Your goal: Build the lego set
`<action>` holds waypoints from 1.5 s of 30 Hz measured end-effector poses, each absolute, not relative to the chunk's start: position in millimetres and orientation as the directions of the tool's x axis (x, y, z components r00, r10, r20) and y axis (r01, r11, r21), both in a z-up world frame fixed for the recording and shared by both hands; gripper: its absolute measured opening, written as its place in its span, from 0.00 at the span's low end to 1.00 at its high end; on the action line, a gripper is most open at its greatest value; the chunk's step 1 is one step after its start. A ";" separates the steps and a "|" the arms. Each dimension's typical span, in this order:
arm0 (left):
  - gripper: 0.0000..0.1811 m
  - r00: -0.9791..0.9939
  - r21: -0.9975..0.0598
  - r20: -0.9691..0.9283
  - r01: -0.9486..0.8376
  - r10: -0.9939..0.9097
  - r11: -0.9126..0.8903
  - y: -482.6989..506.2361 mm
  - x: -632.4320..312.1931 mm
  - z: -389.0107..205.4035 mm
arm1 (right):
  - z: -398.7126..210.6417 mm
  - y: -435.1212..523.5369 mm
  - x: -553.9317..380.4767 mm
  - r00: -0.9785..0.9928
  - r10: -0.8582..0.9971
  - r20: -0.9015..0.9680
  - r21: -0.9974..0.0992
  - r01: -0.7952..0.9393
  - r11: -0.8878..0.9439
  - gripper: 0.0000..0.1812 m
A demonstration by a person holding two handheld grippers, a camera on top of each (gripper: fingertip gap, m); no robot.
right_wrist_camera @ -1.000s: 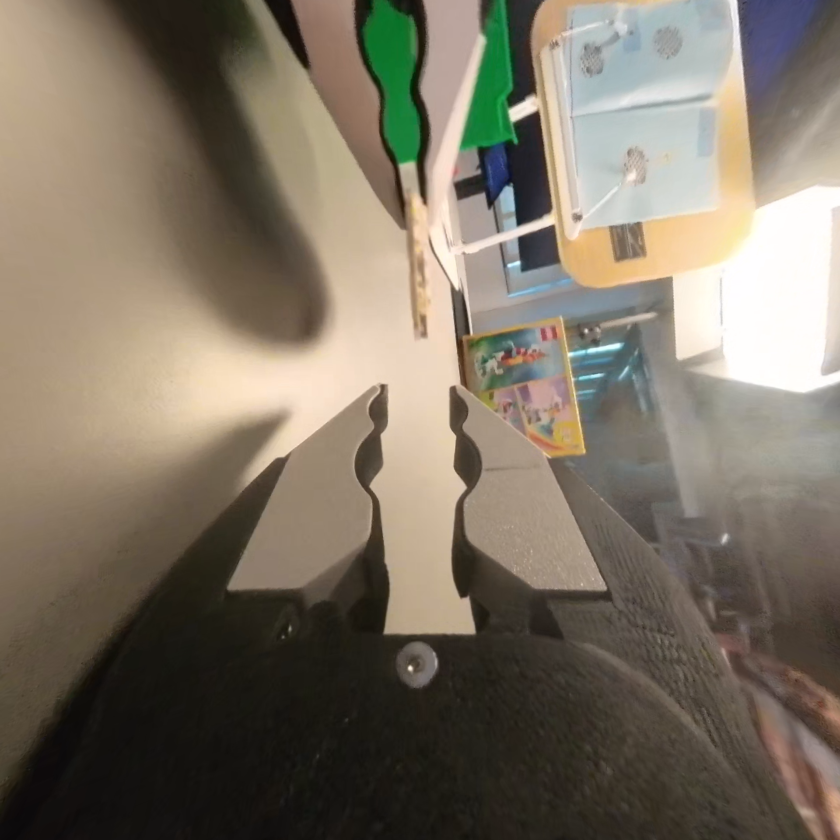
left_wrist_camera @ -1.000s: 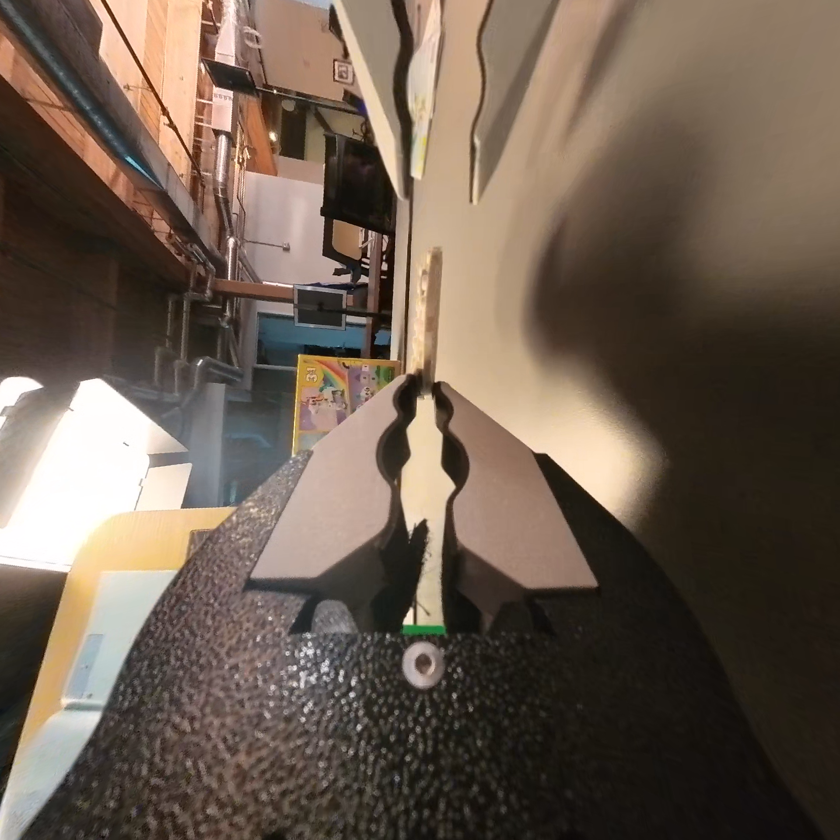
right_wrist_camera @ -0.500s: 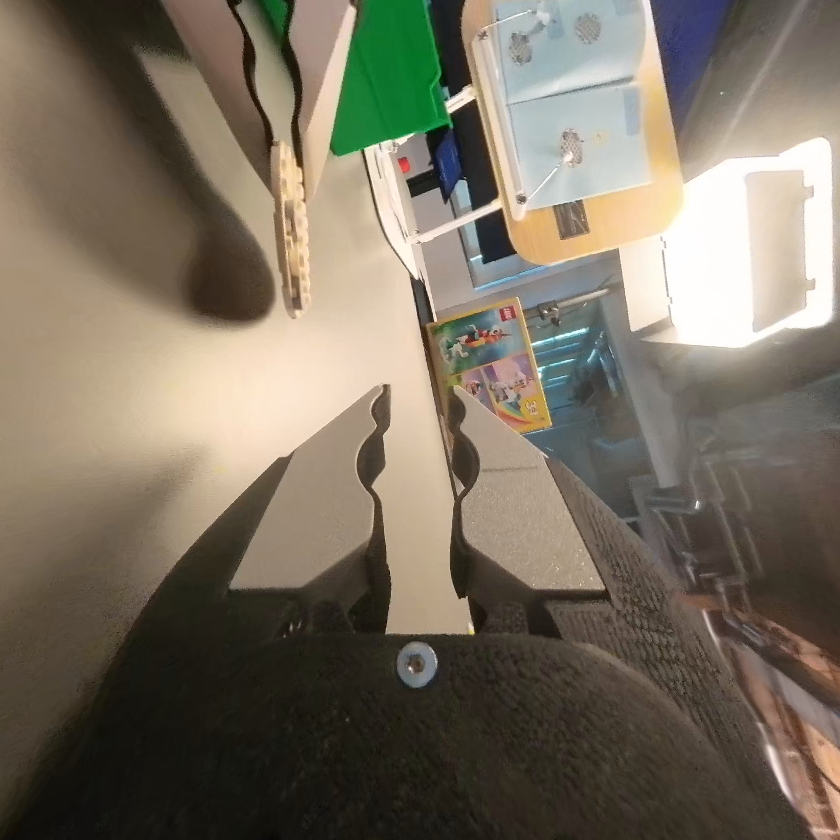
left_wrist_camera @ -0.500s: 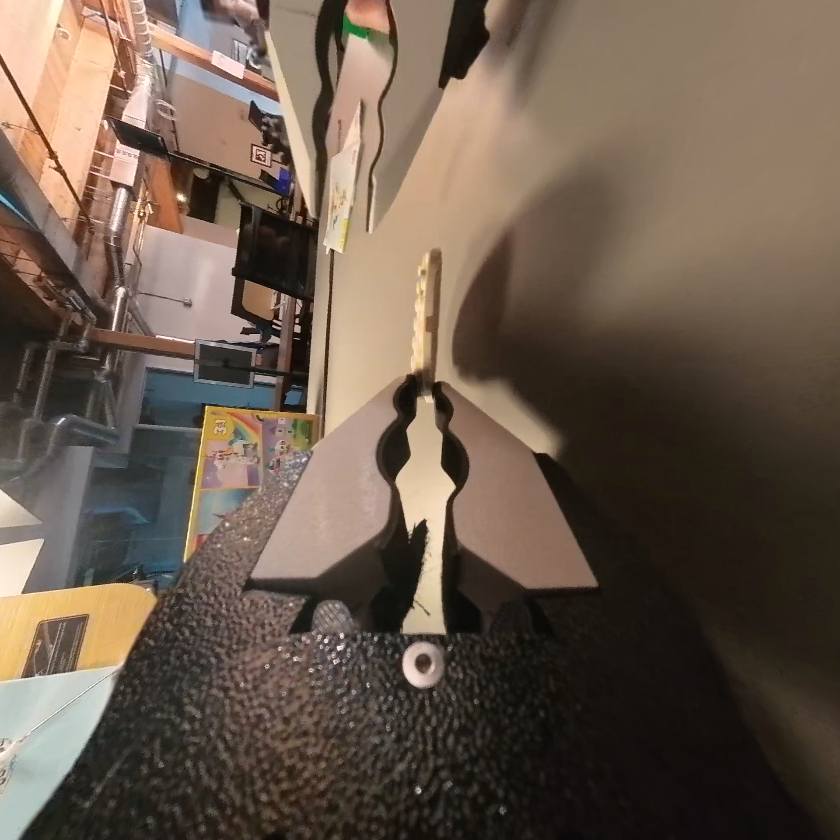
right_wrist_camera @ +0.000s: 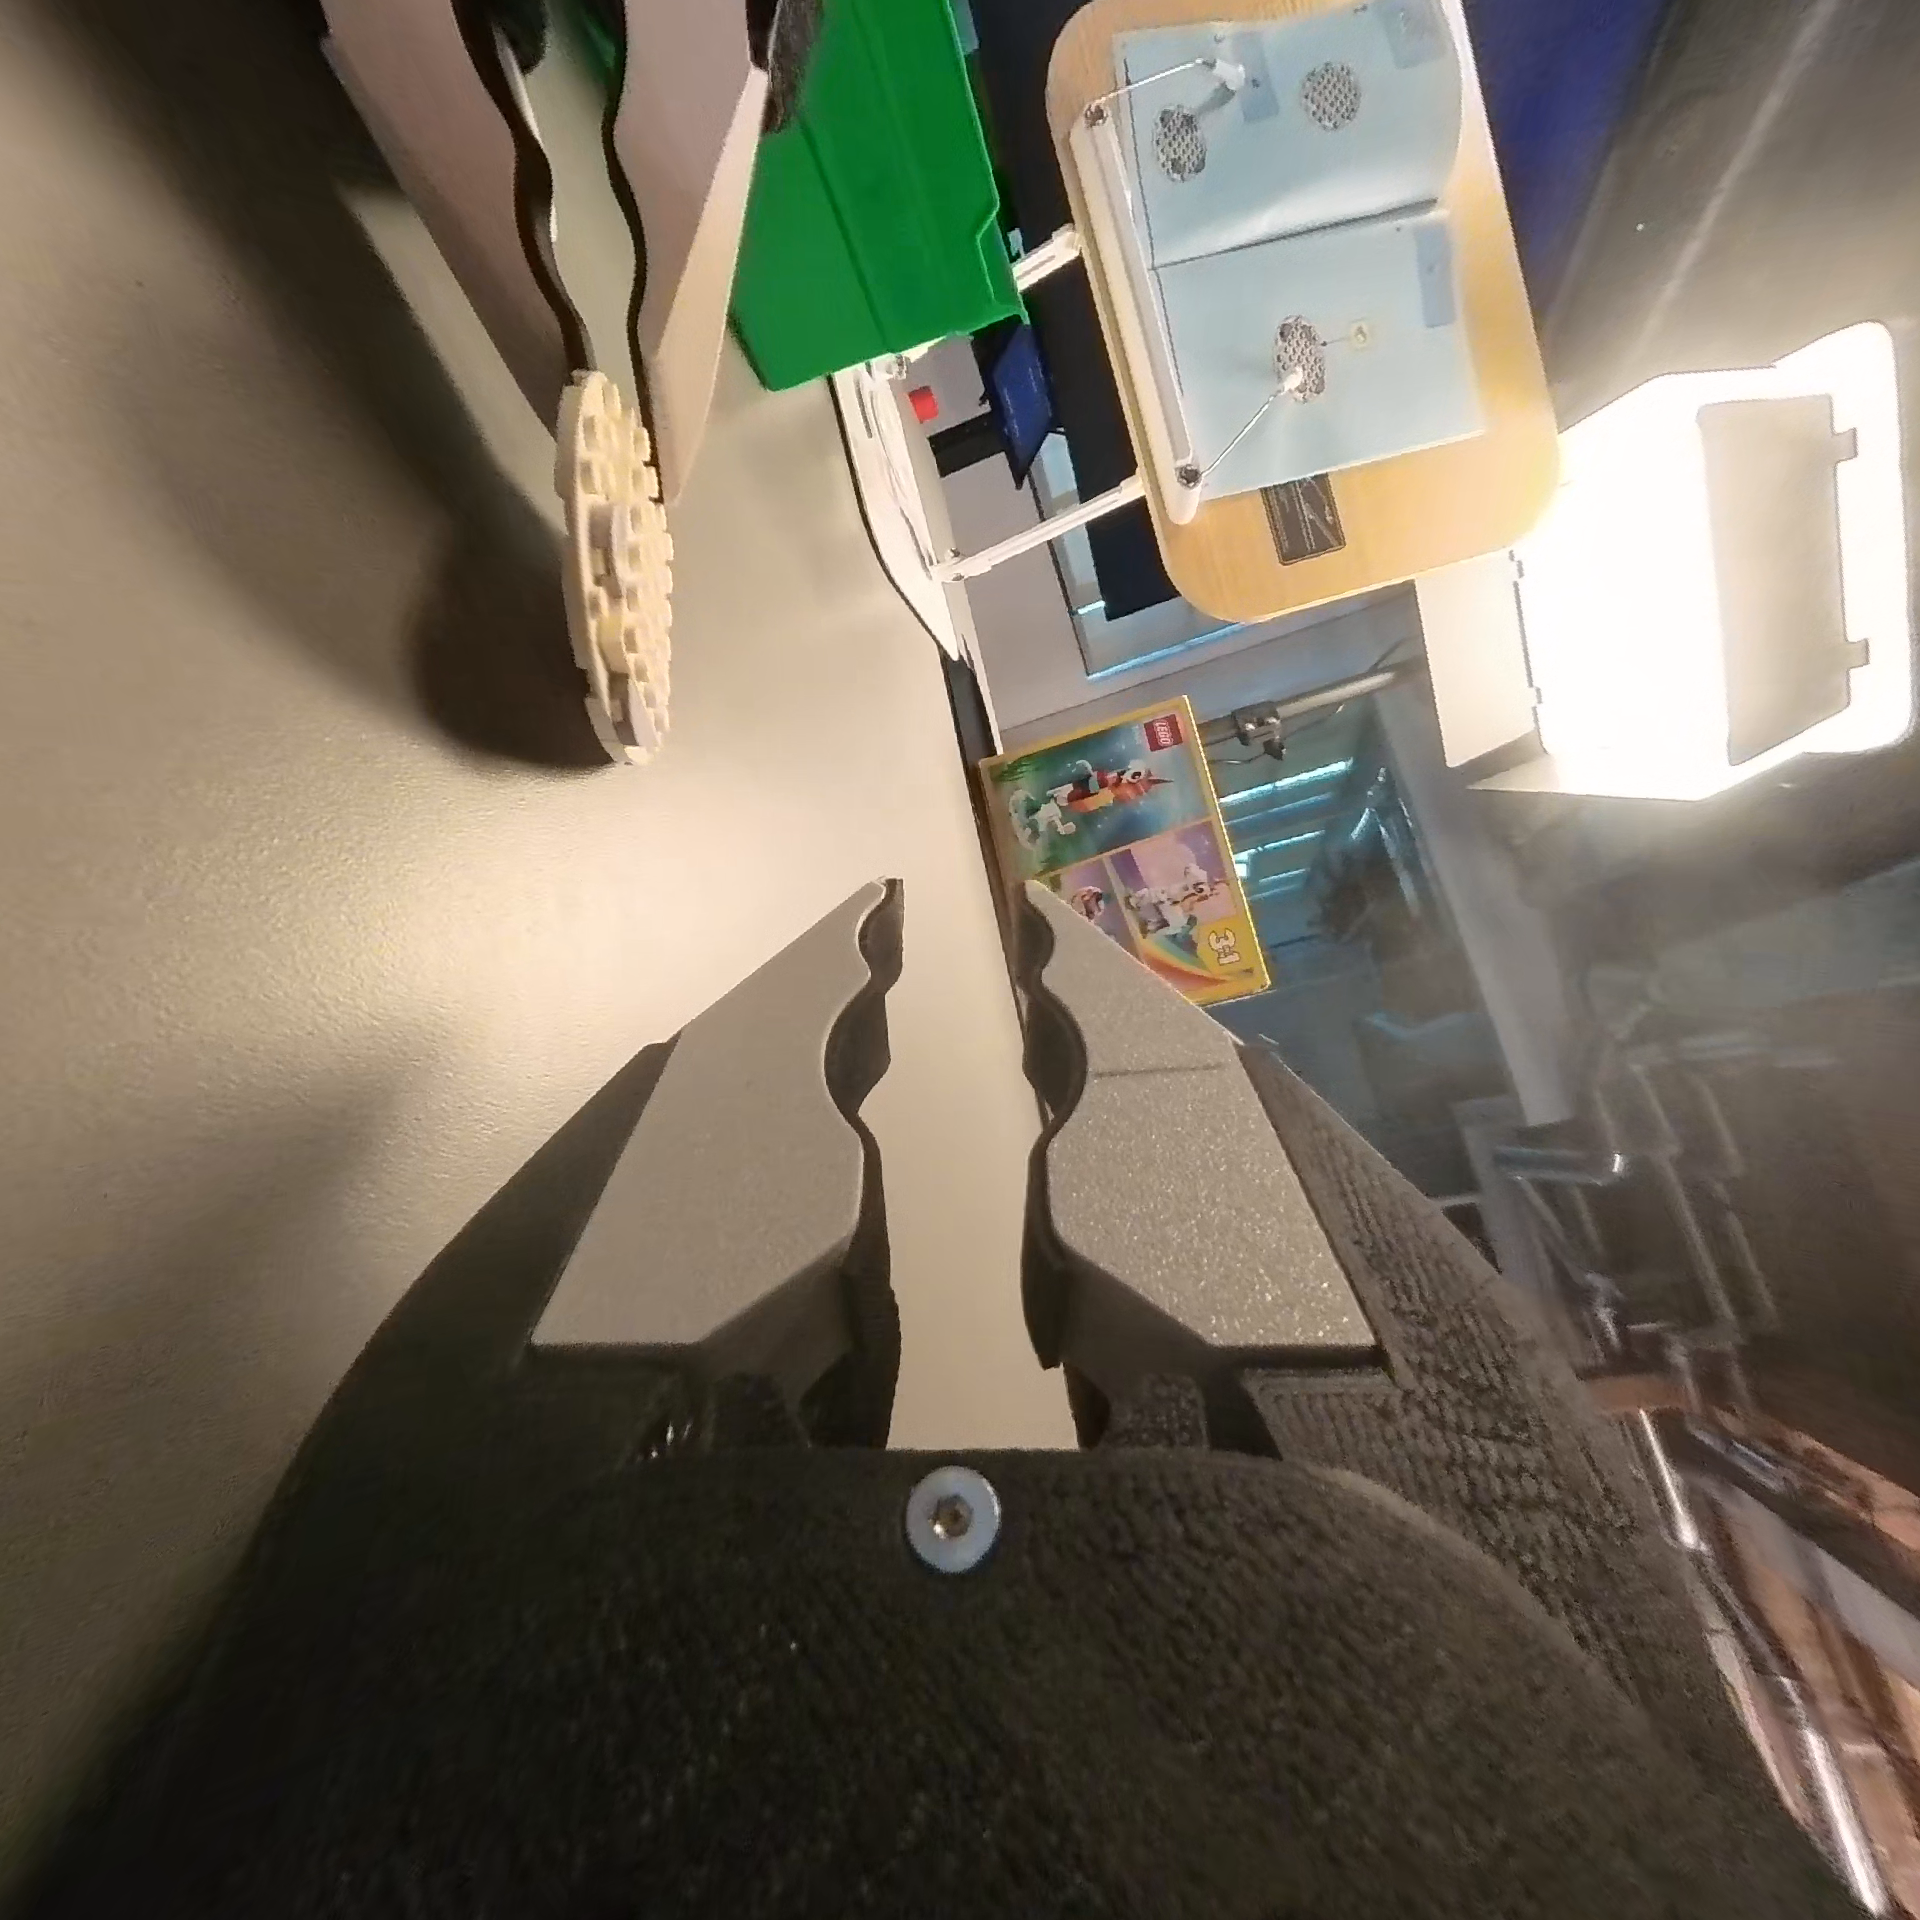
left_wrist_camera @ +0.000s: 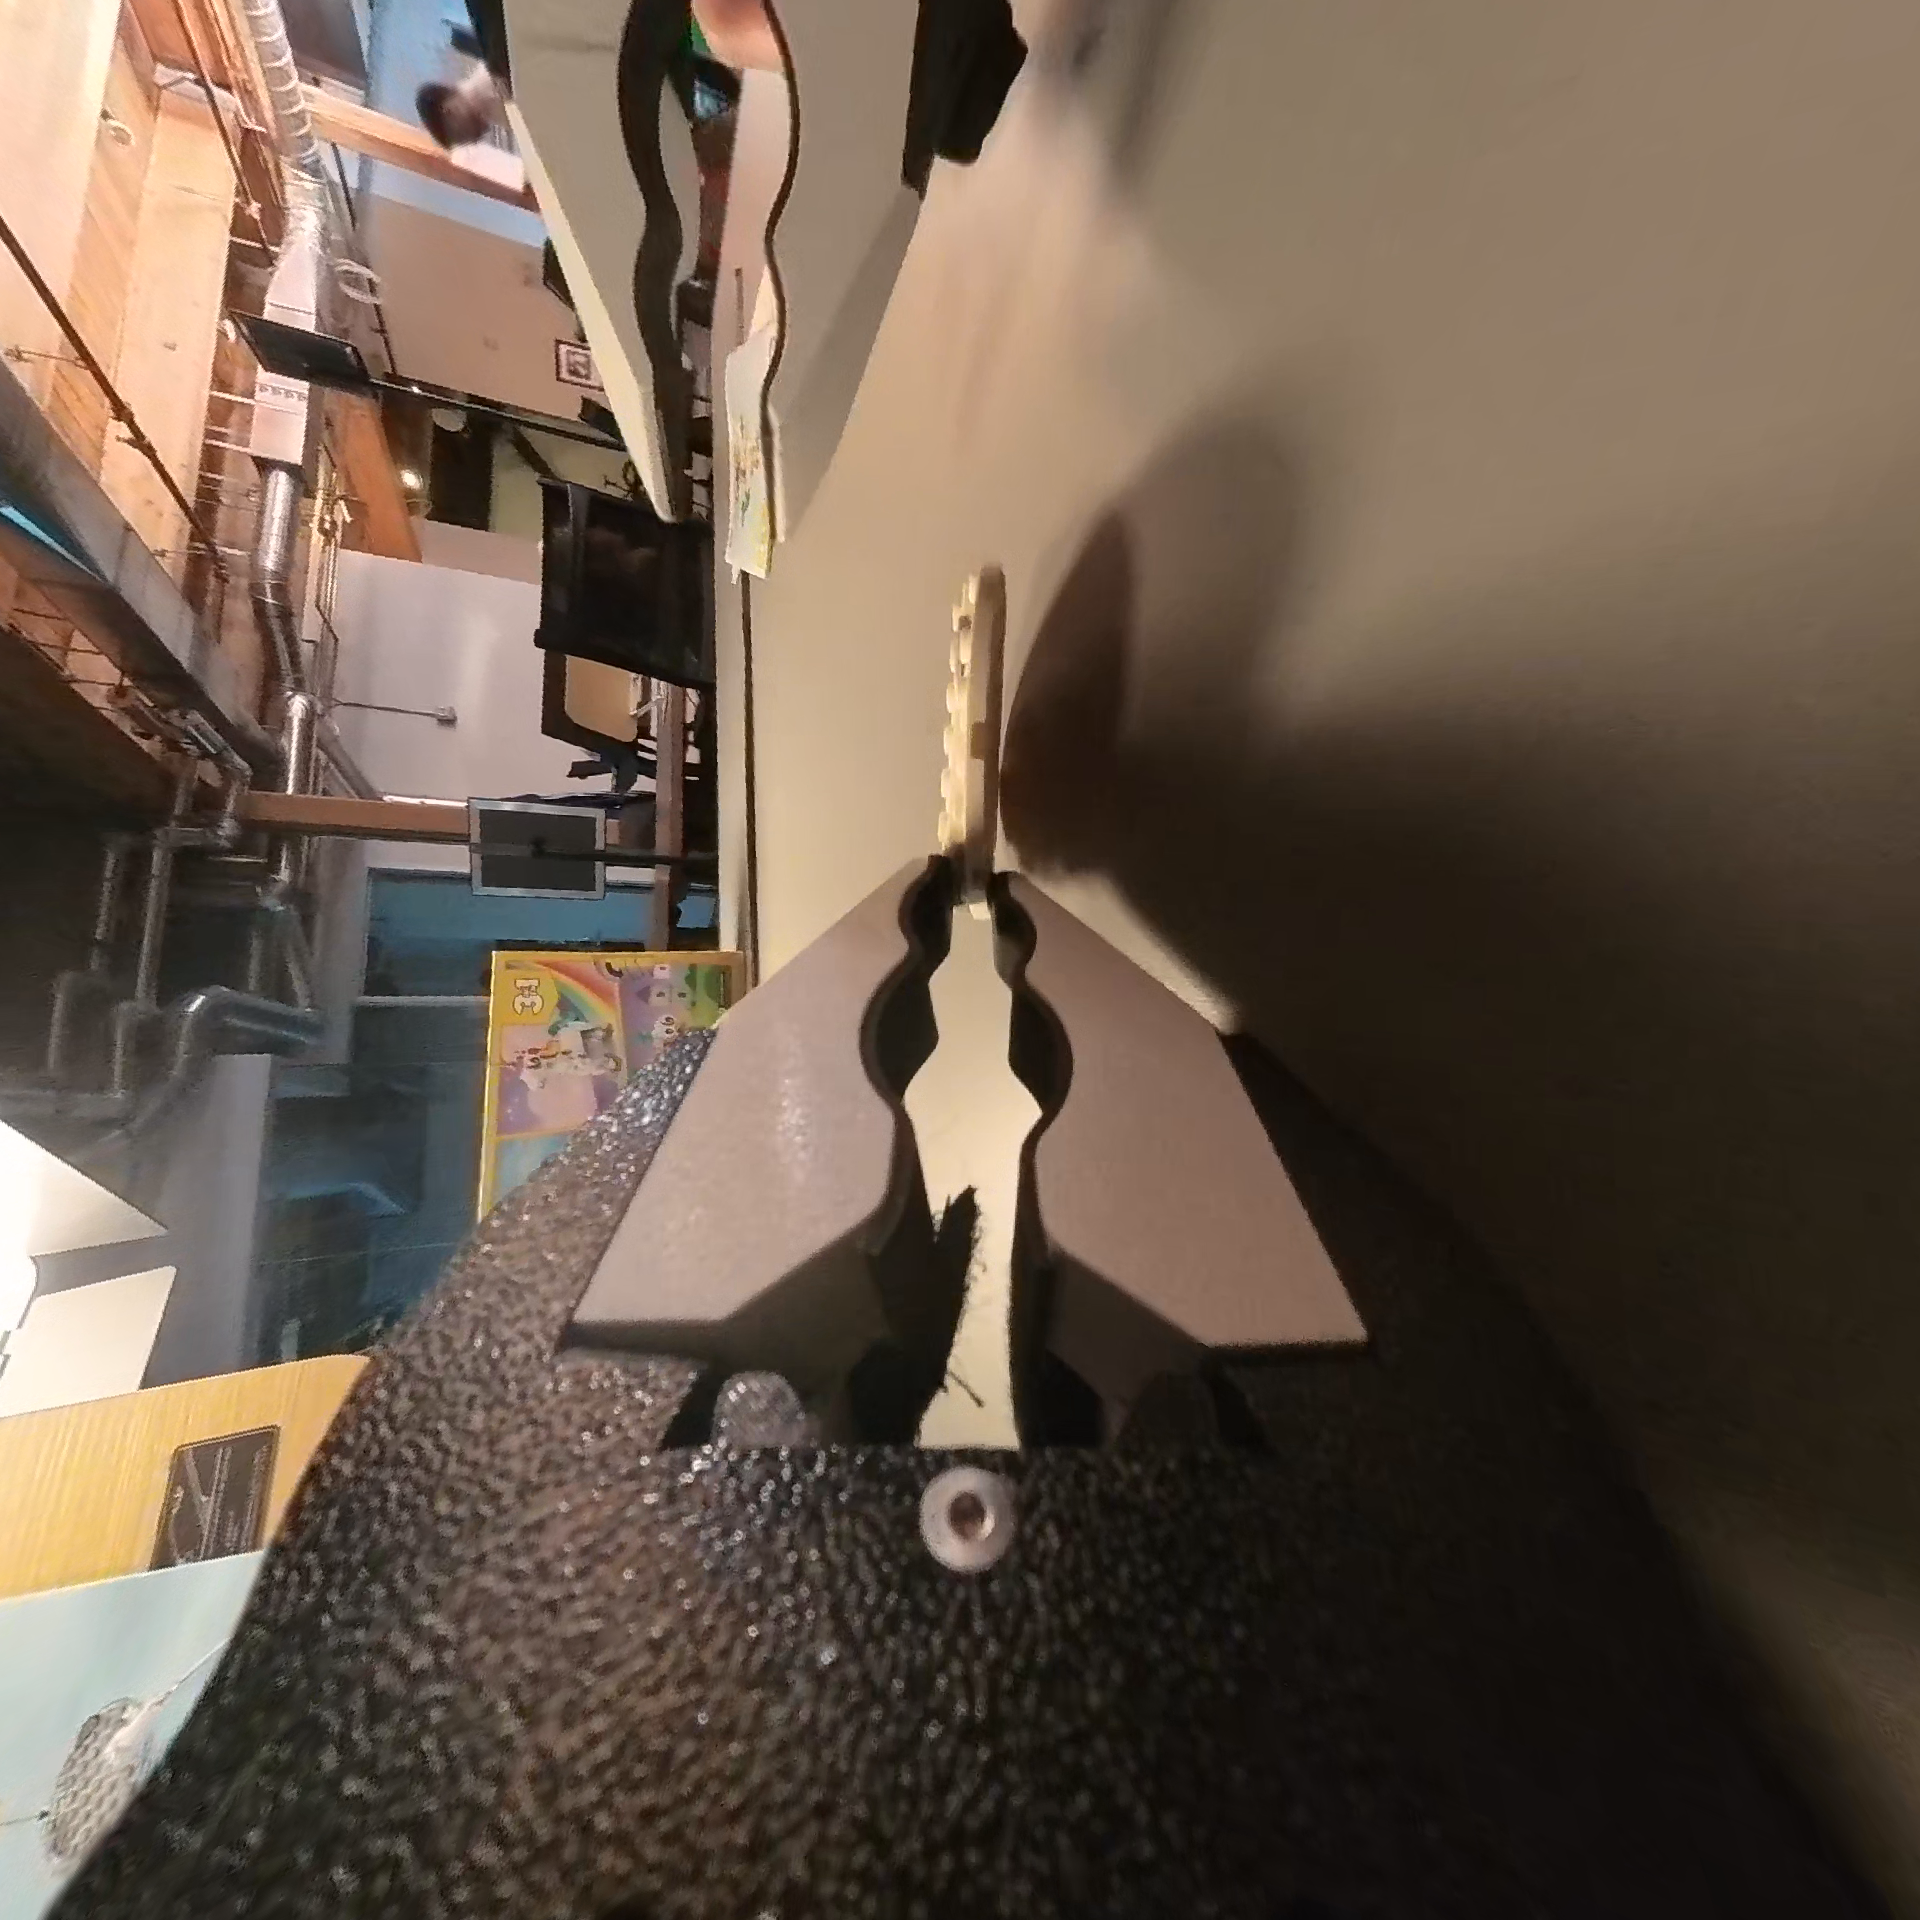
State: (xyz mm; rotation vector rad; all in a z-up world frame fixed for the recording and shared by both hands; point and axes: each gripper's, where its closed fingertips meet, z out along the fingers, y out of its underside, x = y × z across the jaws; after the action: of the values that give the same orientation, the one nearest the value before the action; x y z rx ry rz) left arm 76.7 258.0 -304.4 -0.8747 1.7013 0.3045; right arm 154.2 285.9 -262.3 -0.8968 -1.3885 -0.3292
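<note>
Left wrist view: the left gripper is pinching the edge of the round cream plate at 12 o'clock, over the table. Right wrist view: the right gripper is standing parted and empty; the plate is showing at 11 o'clock, the toy box at 1 o'clock.

In the left wrist view the round cream plate shows edge-on, its near rim hidden between the left gripper's fingertips. At 12 o'clock the right gripper is cut by the frame edge, blurred.
</note>
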 end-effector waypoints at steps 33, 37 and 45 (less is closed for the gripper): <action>0.03 -0.012 -0.227 -0.927 -0.777 -0.374 0.587 280.5 65.2 -299.2 | -285.5 228.4 109.5 0.027 0.598 0.801 -0.502 0.574 0.647 0.17; 0.03 -0.013 -0.222 -0.929 -0.779 -0.370 0.586 280.0 65.8 -298.8 | -290.2 233.8 99.5 0.001 0.532 0.847 -0.416 0.624 0.661 0.14; 0.03 -0.016 -0.217 -0.932 -0.775 -0.362 0.594 275.6 70.2 -296.3 | -285.5 238.9 98.7 0.024 0.473 0.881 -0.382 0.627 0.679 0.10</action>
State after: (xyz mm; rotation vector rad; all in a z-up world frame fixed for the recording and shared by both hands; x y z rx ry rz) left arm 70.2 275.6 -296.3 -0.9685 1.6189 0.4274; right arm 98.7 238.9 -285.5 -0.9178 -1.6144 -0.1504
